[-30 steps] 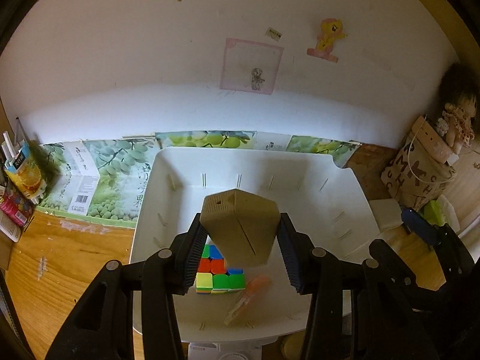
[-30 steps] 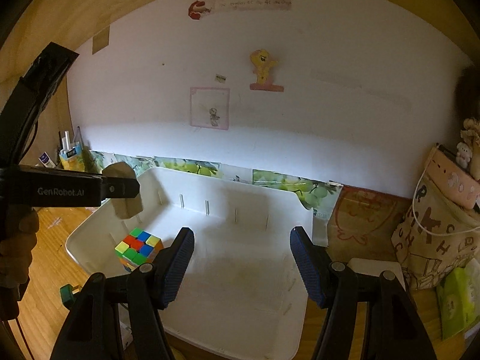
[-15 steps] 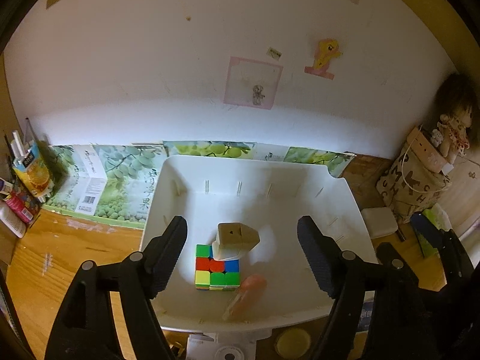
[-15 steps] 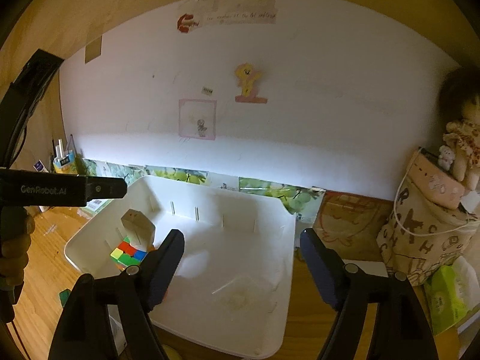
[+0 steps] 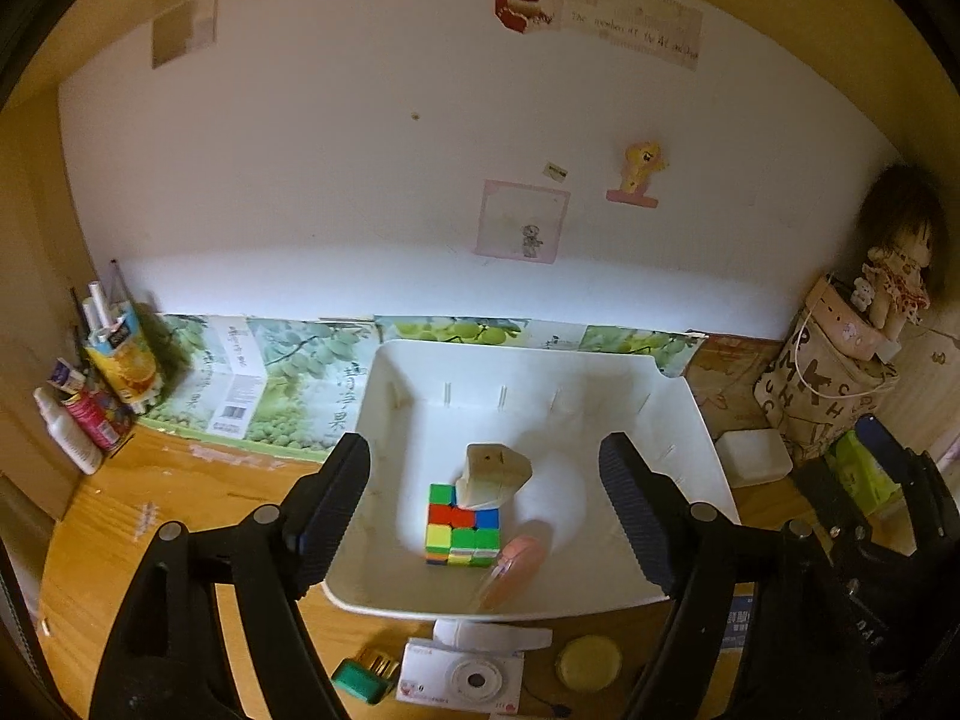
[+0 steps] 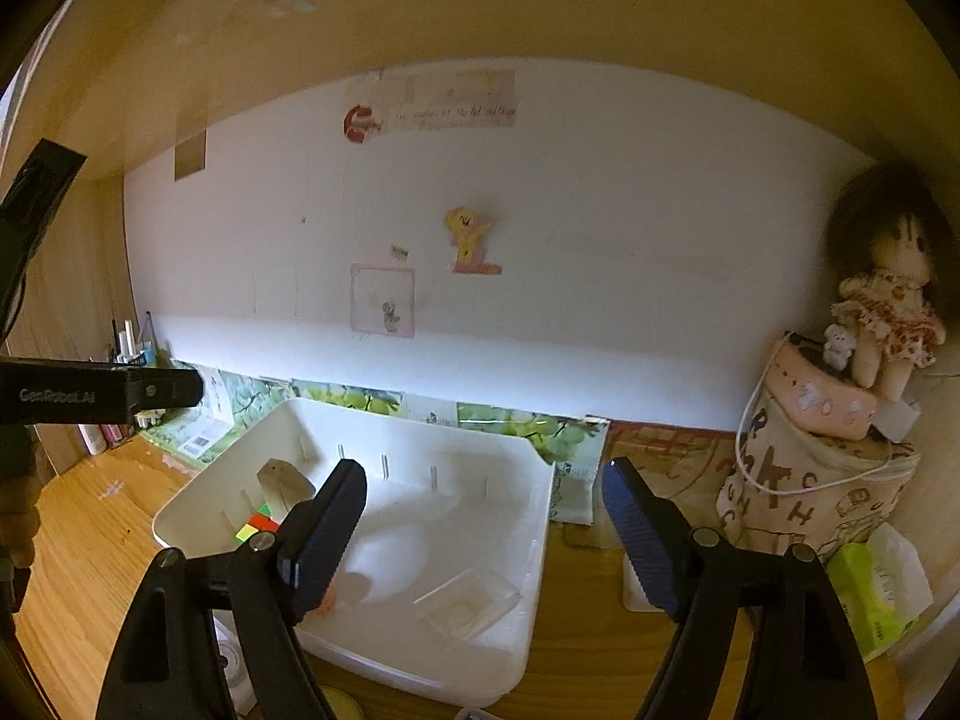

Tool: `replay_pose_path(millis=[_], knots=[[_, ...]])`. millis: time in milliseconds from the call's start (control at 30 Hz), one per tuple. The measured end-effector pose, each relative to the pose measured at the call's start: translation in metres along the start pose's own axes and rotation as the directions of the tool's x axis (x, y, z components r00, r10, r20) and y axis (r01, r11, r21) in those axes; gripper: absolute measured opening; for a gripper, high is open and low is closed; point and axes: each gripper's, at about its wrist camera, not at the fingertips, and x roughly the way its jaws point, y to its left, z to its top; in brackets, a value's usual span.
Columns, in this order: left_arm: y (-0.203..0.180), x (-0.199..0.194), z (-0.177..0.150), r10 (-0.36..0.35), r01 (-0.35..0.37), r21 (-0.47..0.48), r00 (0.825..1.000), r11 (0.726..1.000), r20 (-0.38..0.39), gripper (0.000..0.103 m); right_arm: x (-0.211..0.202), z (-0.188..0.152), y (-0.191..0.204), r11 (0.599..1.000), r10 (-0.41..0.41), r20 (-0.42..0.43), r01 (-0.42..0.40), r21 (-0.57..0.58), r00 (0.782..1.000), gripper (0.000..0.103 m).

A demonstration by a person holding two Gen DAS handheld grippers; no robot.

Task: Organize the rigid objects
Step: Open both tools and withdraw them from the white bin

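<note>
We see our left gripper [image 5: 483, 501] with jaws spread, nothing between them. Our right gripper [image 6: 483, 531] is likewise open, empty; a hand [image 6: 18, 531], probably ours, shows dimly at left.

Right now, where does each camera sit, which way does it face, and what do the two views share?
Left wrist: on the left gripper, tilted down into the white bin at the cube and tan block; its open fingers show.
Right wrist: on the right gripper, facing the bin and wall; its open fingers and the left gripper show.
Shared: bin, cube, block, wall stickers.
</note>
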Motion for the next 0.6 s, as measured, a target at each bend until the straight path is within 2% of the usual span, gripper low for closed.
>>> replay_pose_path(millis=[167, 600], knots=[[0.001, -0.018, -0.010, 0.027, -0.027, -0.042, 1.000, 0.999, 0.013, 0.082, -0.016, -0.001, -0.006, 1.000, 0.001, 0.024, -0.001, -0.001, 1.000, 0.081], [-0.007, -0.047, -0.055, 0.112, -0.115, -0.080, 0.993, 0.990, -0.034, 0.083, -0.056, -0.027, -0.026, 0.999, 0.047, 0.015, -0.047, -0.021, 0.999, 0.082]])
